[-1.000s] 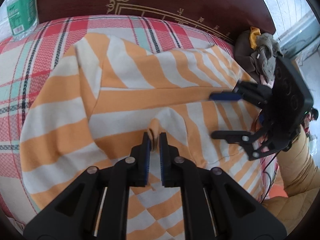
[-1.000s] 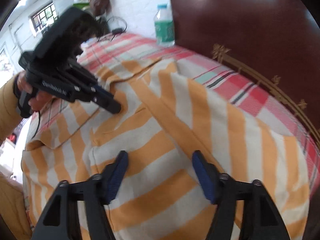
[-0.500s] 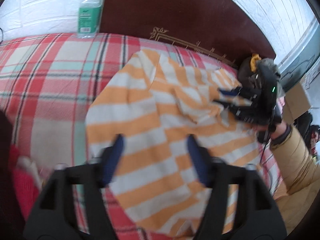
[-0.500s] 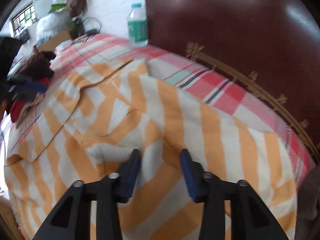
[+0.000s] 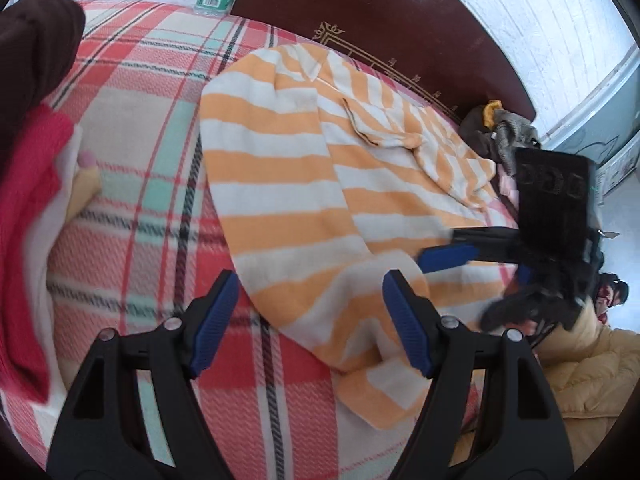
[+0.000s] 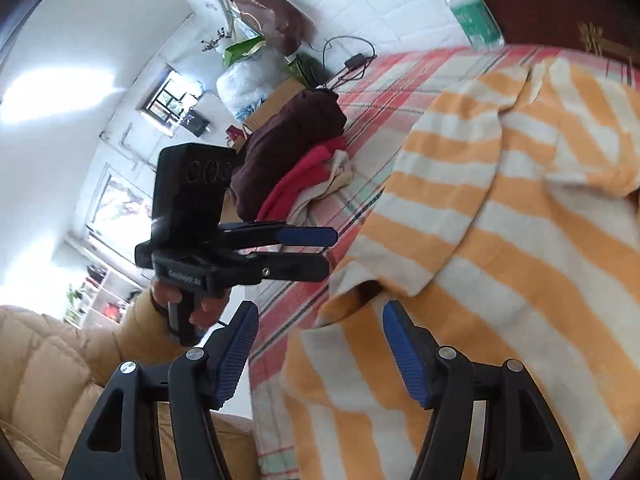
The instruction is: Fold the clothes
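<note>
Two grippers were recorded released above the striped garment on the bed: left gripper emptied, right gripper just widened, nothing grasped; folded clothes at ten o'clock.

Bedroom, white brick walls, daylight.
Dark wood headboard with gold trim at far edge of plaid bedspread. Bottle by the headboard. Far left: barred window, shelves, cardboard box, brown bag on wall.
</note>
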`<move>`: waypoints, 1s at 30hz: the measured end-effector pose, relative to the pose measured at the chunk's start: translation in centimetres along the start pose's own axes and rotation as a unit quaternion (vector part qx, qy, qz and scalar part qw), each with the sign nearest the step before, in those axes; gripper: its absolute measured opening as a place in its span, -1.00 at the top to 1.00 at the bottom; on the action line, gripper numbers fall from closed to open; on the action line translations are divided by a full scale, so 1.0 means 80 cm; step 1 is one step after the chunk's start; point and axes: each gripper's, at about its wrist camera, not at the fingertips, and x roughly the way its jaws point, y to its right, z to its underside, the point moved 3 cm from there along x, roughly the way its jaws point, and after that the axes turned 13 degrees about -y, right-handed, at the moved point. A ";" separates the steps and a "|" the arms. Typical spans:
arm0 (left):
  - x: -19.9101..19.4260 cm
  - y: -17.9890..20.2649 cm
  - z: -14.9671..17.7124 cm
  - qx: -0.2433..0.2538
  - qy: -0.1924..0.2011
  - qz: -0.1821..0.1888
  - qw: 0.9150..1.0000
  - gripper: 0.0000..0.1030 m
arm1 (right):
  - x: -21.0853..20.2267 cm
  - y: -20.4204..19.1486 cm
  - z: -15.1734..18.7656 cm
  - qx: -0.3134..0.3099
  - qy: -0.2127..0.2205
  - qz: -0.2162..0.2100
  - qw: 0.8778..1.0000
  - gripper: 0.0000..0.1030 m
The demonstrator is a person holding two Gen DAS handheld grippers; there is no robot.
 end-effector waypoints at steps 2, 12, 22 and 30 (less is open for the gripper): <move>-0.003 0.004 0.018 0.004 -0.001 0.018 1.000 -0.46 | 0.014 0.008 -0.005 0.028 -0.001 -0.039 0.999 -0.29; 0.004 0.035 0.074 0.045 -0.006 0.107 0.993 -0.46 | 0.038 0.004 -0.052 0.044 0.008 -0.037 0.998 0.81; 0.043 0.049 0.050 0.049 -0.022 0.128 0.990 -0.29 | -0.043 -0.062 -0.088 -0.029 0.083 -0.036 0.995 0.83; 0.012 0.026 0.062 -0.011 -0.017 0.176 0.984 0.83 | -0.124 -0.063 -0.077 -0.040 0.084 0.048 0.994 0.83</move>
